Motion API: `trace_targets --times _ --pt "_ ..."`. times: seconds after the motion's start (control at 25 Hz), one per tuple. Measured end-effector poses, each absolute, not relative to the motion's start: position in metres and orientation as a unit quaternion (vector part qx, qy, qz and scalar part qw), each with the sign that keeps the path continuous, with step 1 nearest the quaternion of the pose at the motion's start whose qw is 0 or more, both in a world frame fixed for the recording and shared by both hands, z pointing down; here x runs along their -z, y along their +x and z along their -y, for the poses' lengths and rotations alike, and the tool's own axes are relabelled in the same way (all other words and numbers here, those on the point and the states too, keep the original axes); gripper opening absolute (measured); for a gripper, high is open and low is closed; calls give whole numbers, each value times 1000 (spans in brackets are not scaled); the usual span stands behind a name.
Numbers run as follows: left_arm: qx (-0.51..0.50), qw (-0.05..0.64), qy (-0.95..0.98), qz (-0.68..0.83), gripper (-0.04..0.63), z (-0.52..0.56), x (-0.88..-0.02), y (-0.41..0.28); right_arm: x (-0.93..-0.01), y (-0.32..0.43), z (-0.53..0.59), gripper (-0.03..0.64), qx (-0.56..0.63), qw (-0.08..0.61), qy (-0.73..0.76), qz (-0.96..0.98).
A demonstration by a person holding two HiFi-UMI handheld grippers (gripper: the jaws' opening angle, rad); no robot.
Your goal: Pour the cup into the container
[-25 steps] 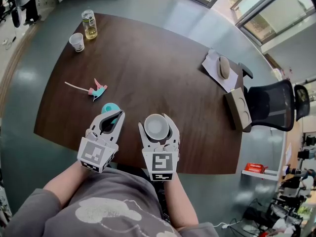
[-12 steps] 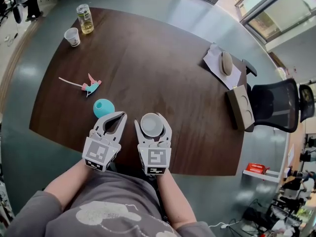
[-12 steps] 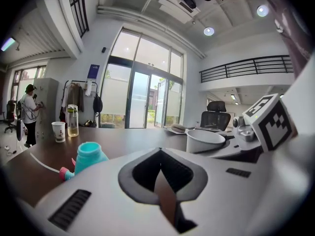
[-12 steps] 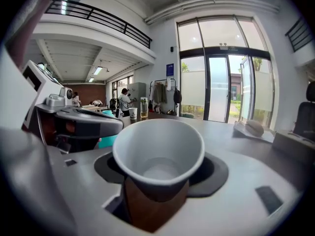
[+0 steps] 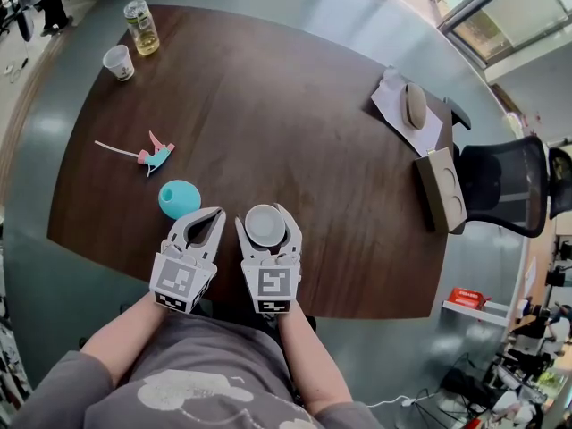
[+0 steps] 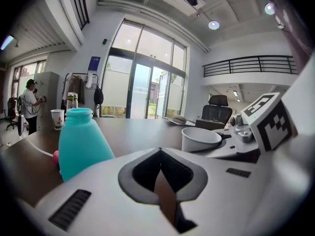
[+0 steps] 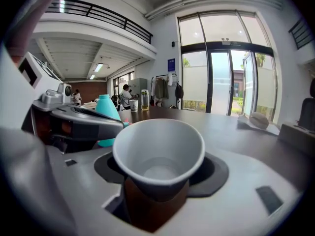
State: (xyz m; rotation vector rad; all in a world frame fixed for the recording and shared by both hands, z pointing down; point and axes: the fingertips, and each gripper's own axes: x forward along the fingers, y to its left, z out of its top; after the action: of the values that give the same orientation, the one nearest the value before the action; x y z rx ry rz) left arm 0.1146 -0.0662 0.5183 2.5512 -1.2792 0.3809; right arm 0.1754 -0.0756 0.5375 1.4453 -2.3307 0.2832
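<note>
A white paper cup (image 5: 264, 225) stands upright between the fingers of my right gripper (image 5: 264, 218), which is shut on it near the table's front edge. In the right gripper view the cup (image 7: 160, 149) fills the middle, and I cannot tell whether it holds any liquid. The teal container (image 5: 179, 198), a small open-necked bottle, stands on the table just beyond and left of my left gripper (image 5: 214, 214). That gripper is shut with nothing in it, its tips meeting (image 6: 158, 151). The left gripper view shows the container (image 6: 81, 141) at left and the cup (image 6: 201, 138) at right.
On the dark wooden table (image 5: 295, 114), a small paper cup (image 5: 117, 62) and a jar of yellowish liquid (image 5: 140, 26) stand far left. A pink-and-teal tool (image 5: 154, 155) lies left of the container. Papers (image 5: 407, 105), a box (image 5: 442, 190) and an office chair (image 5: 505, 181) are at right.
Both grippers have drawn back toward the table's near edge. The left gripper no longer covers the teal container, which now stands free beyond it. The right gripper has kept hold of the cup.
</note>
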Motion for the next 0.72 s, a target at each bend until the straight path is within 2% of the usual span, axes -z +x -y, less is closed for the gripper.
trace_targets --times 0.72 --pt "-142 141 879 433 8 67 -531 115 -560 166 79 296 -128 168 508 835"
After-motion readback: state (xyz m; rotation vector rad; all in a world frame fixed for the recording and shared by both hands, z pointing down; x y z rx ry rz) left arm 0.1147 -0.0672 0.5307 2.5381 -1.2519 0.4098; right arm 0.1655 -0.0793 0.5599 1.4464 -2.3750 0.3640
